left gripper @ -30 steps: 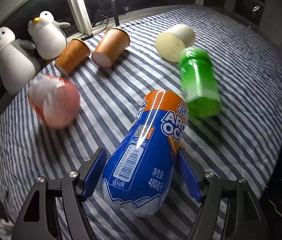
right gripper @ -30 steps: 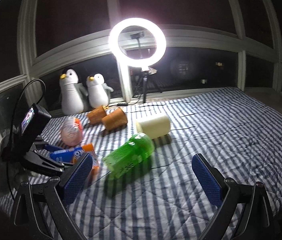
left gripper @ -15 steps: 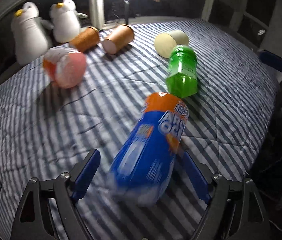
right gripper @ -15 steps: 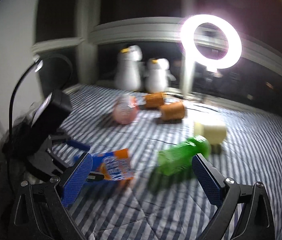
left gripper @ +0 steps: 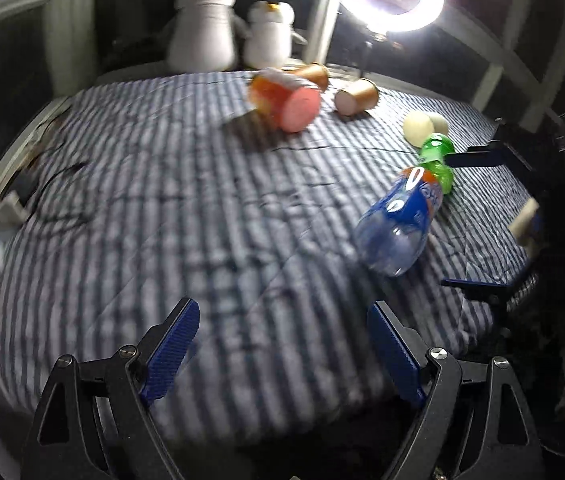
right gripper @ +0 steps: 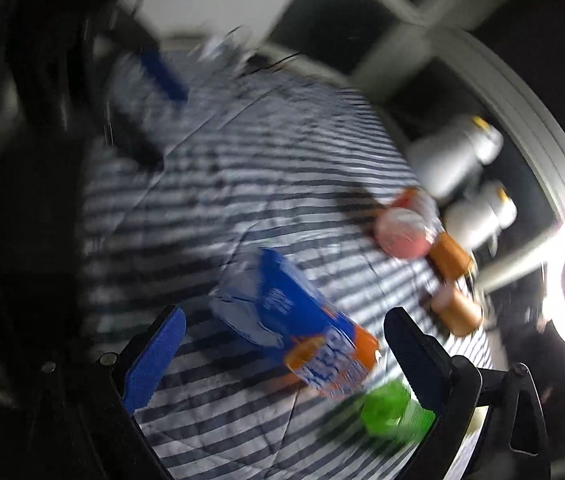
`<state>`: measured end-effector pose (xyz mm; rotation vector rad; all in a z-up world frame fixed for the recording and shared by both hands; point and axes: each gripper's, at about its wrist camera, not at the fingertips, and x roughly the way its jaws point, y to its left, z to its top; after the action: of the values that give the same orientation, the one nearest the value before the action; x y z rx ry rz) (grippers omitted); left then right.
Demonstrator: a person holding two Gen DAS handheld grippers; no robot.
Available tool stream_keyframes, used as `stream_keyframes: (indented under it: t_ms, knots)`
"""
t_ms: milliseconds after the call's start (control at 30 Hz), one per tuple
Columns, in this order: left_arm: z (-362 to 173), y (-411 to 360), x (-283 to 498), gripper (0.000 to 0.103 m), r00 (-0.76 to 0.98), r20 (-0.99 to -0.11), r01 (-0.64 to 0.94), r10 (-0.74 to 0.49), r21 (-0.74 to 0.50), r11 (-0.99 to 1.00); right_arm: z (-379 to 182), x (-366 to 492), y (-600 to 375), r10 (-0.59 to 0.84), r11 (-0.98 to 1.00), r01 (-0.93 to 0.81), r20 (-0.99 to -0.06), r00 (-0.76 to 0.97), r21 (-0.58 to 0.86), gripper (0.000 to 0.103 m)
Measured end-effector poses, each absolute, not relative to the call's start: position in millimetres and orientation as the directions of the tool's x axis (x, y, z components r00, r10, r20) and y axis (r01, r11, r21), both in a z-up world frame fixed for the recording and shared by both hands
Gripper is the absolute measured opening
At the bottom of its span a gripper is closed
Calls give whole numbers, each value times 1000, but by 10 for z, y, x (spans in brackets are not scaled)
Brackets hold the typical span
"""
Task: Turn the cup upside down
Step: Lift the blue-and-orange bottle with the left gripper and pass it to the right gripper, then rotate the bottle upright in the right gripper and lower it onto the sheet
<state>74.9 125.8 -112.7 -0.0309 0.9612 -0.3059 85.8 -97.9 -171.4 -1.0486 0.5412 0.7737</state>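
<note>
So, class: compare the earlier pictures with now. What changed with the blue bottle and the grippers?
The left gripper let go of the blue bottle, which now lies on the striped bedcover, and pulled back open. The right gripper swung towards it, open. The paper cups still lie on their sides.

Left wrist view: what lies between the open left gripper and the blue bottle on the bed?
Nothing but bare striped bedspread lies between the left gripper and the blue bottle, as the left wrist view shows.

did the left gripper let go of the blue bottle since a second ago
Yes. The left gripper is open and empty; the blue bottle lies on the striped bed beside the green bottle.
</note>
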Motion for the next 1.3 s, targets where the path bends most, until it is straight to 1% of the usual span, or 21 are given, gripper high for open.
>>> stream_keyframes:
  t_ms: [167,333,400,467,500,533,600,767,900,1000,1133,1267,1300]
  knots:
    - [-1147,1589,564,88,549,-798,179,-250,-179,967,-1926,931,-750,240,127,-763,-727,644,-634,97]
    - [-1164,1739,551,88,557,-791,140,-251,-208,968,-2092,940,-605,190,-28,-743,-733,653,-669,97]
    - [-1166,1752,552,88,558,-790,138,-253,-212,967,-2192,980,-563,163,-83,-728,-730,664,-681,93]
    - [-1166,1748,561,88,558,-789,141,-260,-218,966,-2277,1010,-542,134,-121,-712,-722,679,-692,82]
    - [-1169,1739,570,88,557,-788,143,-263,-221,965,-2303,1024,-531,123,-129,-708,-720,683,-694,78]
    - [-1166,1730,576,88,557,-787,146,-265,-221,964,-2335,1046,-531,110,-136,-706,-719,687,-695,69]
    - [-1160,1690,592,88,557,-787,151,-265,-218,964,-2363,1094,-532,101,-130,-706,-718,689,-696,67]
    - [-1149,1610,642,88,556,-782,166,-282,-228,959,-2253,1184,-562,145,-22,-723,-718,681,-691,67]
    - [-1127,1531,684,88,561,-771,187,-302,-237,953,-2020,1312,-637,204,134,-750,-723,660,-647,67]
    - [-1121,1472,701,88,563,-761,203,-321,-249,947,-1761,1471,-762,269,310,-767,-722,638,-562,67]
    - [-1132,1380,725,88,564,-755,218,-334,-254,942,-1499,1658,-973,367,513,-759,-697,616,-400,67]
    - [-1114,1310,730,88,569,-742,229,-355,-271,935,-1378,1791,-1155,444,639,-731,-662,604,-238,67]
    - [-1104,1292,729,88,572,-739,232,-355,-270,935,-1368,1806,-1170,454,653,-726,-656,603,-216,67]
